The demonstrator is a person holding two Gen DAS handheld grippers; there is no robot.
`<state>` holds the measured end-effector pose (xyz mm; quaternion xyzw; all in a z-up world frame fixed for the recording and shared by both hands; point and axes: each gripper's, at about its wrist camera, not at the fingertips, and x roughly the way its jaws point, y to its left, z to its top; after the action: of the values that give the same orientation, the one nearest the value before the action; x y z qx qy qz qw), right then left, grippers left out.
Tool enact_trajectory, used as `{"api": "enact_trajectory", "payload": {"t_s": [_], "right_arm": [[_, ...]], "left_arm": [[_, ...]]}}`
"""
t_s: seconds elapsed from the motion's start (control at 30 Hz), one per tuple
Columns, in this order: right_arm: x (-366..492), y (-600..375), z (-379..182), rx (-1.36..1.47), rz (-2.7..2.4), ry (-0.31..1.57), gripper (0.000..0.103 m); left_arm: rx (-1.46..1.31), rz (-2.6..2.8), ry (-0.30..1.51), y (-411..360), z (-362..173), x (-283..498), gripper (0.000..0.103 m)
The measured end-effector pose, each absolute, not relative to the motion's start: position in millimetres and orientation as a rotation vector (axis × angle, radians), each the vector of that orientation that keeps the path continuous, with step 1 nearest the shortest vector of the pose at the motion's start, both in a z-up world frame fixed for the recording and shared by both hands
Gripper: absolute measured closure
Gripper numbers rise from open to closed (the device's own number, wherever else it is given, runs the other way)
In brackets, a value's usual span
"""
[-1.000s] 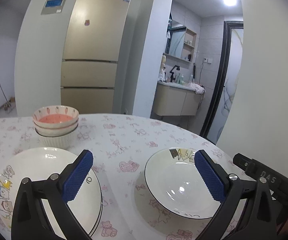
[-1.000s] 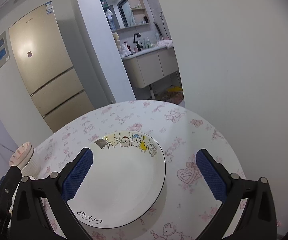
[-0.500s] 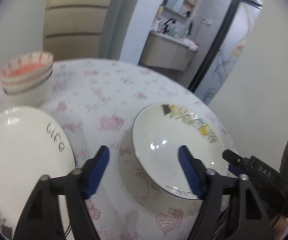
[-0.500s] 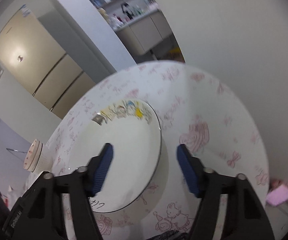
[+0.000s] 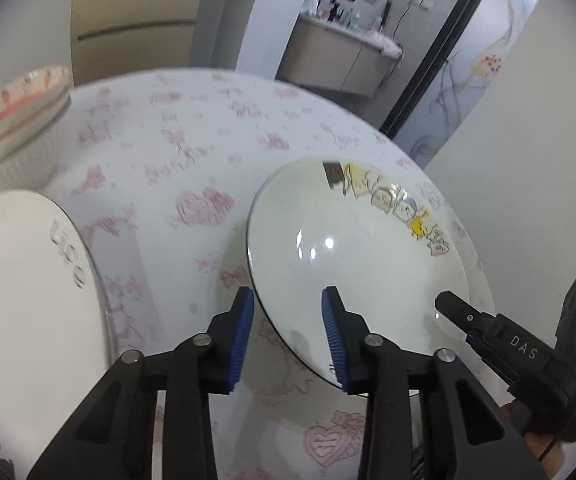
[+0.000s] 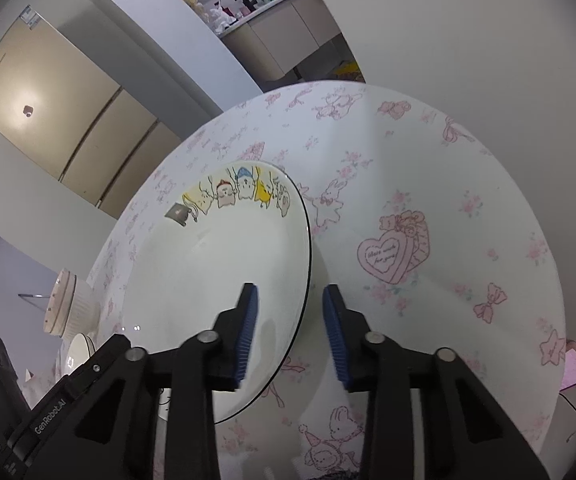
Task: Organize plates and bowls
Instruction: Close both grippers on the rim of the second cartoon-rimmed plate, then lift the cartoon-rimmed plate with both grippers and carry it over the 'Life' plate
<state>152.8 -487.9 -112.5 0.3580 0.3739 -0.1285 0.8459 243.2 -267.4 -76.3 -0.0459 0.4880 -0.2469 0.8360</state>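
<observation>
A white plate with cartoon figures [image 5: 351,248] lies on the round table; it also shows in the right wrist view [image 6: 216,272]. My left gripper [image 5: 288,336] straddles the plate's near left rim, jaws partly closed with a gap, not clamped. My right gripper [image 6: 289,332] straddles the plate's right rim the same way. A second white plate marked "Life" [image 5: 20,288] lies at the left. A stack of bowls [image 5: 16,120], the top one pink inside, stands at the far left; it also shows in the right wrist view [image 6: 68,304].
The table wears a white cloth with pink prints [image 6: 427,208]. A wall [image 6: 467,40] stands close behind its right edge. A fridge [image 6: 48,128] and a washbasin cabinet [image 5: 339,60] are beyond the table.
Both grippers have come down and forward onto the cartoon plate's rim, one on each side. Both pairs of jaws have narrowed from wide open to a small gap.
</observation>
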Motion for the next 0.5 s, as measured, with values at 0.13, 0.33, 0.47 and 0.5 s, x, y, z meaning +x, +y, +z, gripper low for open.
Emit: {"api": "enact_trajectory", "payload": {"t_s": [0.13,0.33,0.47,0.5], "right_arm": [[153.7,-485.2,-113.1,0.725,-0.288,0.788,0.076],[155.4,-481.5,-112.4,0.681,-0.306,0.799,0.083],[155.7,-482.1,-112.7,0.681,-0.306,0.799,0.087],[156.3,-482.4,-113.7,0.689,-0.288,0.801,0.09]], "left_arm": [[-0.101,-0.492,1.072,-269.3,-82.6,247.0,0.066],[-0.109,-0.479,1.113,-274.9,-94.1,244.4,0.07],[-0.093,-0.477,1.094,-279.5,-94.9,241.7,0.076],[-0.092,-0.467,1.085,-278.6,-95.0,240.8,0.077]]}}
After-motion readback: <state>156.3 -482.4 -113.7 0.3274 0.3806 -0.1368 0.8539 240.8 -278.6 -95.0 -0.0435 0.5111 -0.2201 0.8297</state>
